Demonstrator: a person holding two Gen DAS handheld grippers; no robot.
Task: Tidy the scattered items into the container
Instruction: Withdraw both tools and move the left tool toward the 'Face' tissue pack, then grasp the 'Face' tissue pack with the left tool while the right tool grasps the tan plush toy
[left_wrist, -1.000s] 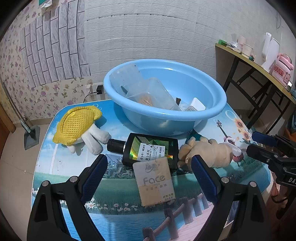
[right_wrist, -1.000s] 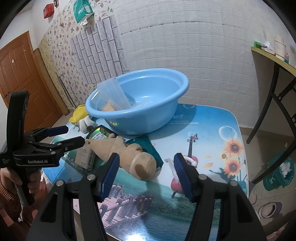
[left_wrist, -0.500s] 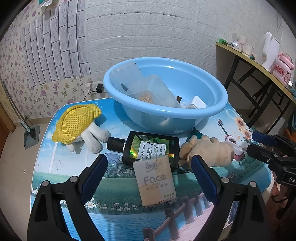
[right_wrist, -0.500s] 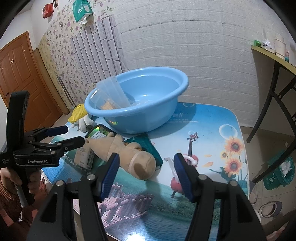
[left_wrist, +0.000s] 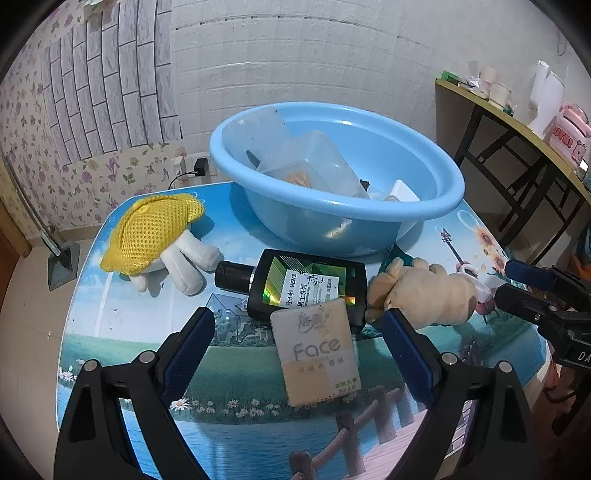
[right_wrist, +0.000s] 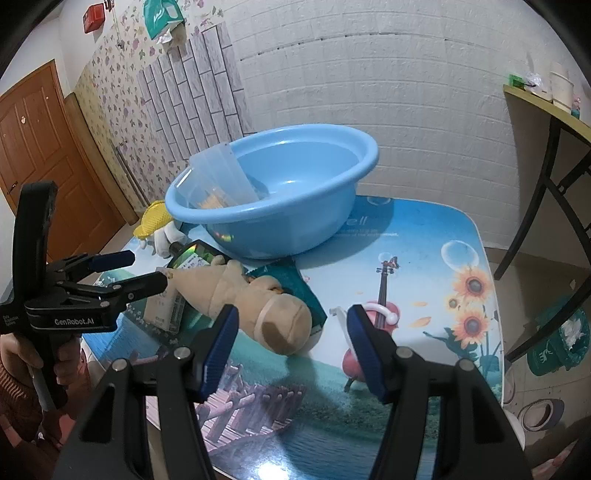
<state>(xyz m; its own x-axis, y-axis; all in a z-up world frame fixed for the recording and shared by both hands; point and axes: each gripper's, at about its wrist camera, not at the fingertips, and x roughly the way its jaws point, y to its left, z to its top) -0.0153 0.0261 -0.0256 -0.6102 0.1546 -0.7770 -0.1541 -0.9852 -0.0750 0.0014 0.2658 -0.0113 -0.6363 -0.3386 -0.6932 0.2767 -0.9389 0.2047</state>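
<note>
"Face" is printed large on the beige tissue pack (left_wrist: 318, 353) lying near, partly over the black bottle (left_wrist: 303, 286); the smaller print below it cannot be read. "MEN'S" is read on the bottle's white label, beside Chinese characters too small to make out. "GenRobot.AI" is marked in white on the body of the left gripper (right_wrist: 147, 271). "DA" is seen, cut off, on the right gripper (left_wrist: 517, 282) body. Partial pale lettering "ell" is printed on the table top (right_wrist: 424, 236), far side, behind the blue basin (right_wrist: 280, 206).
</note>
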